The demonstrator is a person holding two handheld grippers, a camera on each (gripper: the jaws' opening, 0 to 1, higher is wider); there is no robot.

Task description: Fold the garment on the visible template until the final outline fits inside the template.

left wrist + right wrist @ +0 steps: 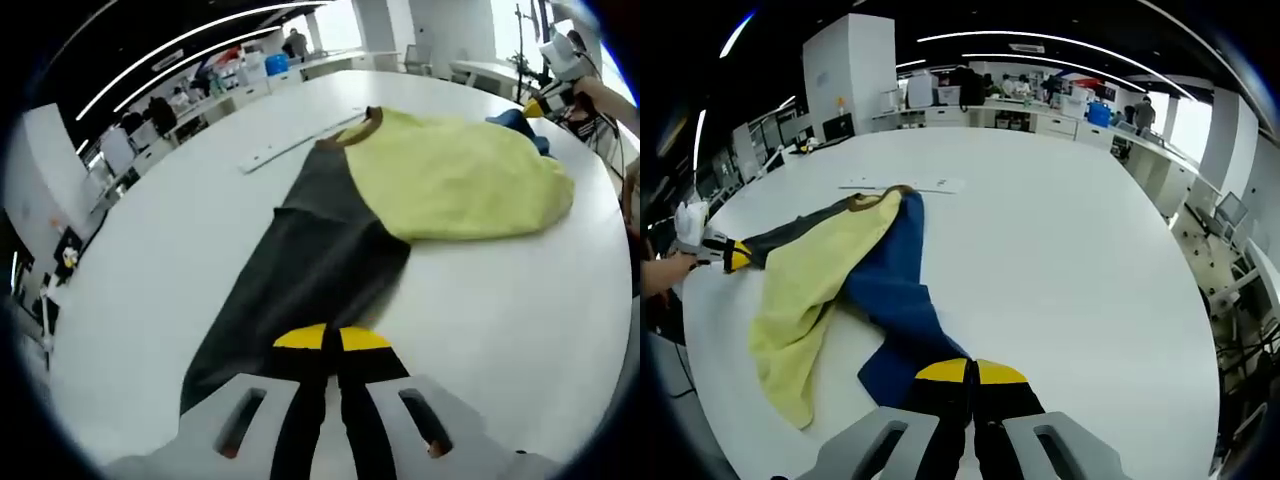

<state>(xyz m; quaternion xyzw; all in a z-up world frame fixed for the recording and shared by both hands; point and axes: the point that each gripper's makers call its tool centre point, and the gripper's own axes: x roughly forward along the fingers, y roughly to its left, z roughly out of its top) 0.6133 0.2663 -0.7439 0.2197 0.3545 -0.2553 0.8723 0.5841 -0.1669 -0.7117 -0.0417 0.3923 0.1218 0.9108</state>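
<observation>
The garment lies spread on the white table [500, 320]: a yellow body [450, 180], a brown collar [362, 125], a dark grey sleeve [300, 270] and a blue sleeve [895, 290]. My left gripper [330, 338] is shut on the end of the dark grey sleeve, and it also comes into the right gripper view at the far left [728, 255]. My right gripper [970, 372] is shut on the end of the blue sleeve; in the left gripper view it sits at the far right [535, 108] past the yellow body [815, 280]. The two sleeves are pulled out to opposite sides.
A flat white strip [290, 145] lies on the table just beyond the collar, also seen in the right gripper view [905, 184]. Desks, shelves and people stand around the room's edges [1020, 95]. A hand [660, 272] holds the left gripper.
</observation>
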